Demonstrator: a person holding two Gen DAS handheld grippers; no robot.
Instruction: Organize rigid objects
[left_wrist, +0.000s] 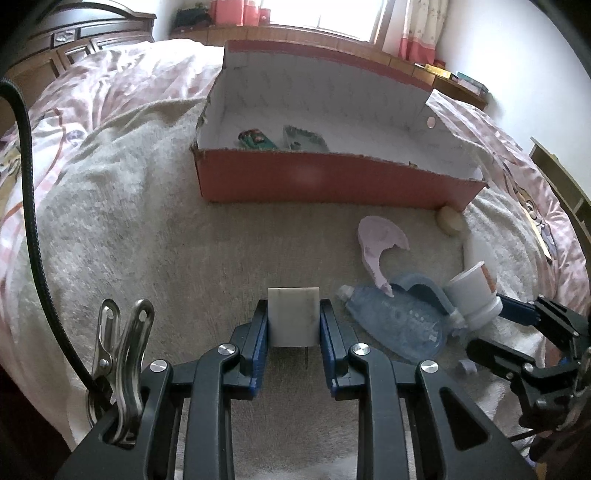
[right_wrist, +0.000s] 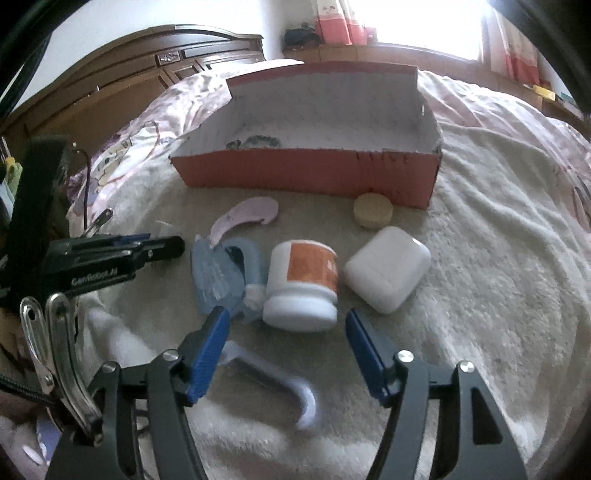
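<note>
My left gripper (left_wrist: 293, 317) is shut on a white rectangular block (left_wrist: 293, 314), held low over the beige blanket. My right gripper (right_wrist: 288, 326) is open, its jaws either side of the base of a white jar with an orange label (right_wrist: 304, 284) lying on its side; the jar also shows in the left wrist view (left_wrist: 474, 295). An open red cardboard box (left_wrist: 332, 181) stands behind, also in the right wrist view (right_wrist: 303, 171), holding a small green-red packet (left_wrist: 256, 139) and a grey tray (left_wrist: 304, 138). The left gripper shows in the right wrist view (right_wrist: 162, 245).
On the blanket lie a pink curved piece (right_wrist: 245, 219), a blue plastic pack (right_wrist: 218, 277), a tan round disc (right_wrist: 373, 211), a white rounded case (right_wrist: 388, 273) and a lilac hook-shaped piece (right_wrist: 284, 391). A wooden headboard (right_wrist: 147, 62) is at the far left.
</note>
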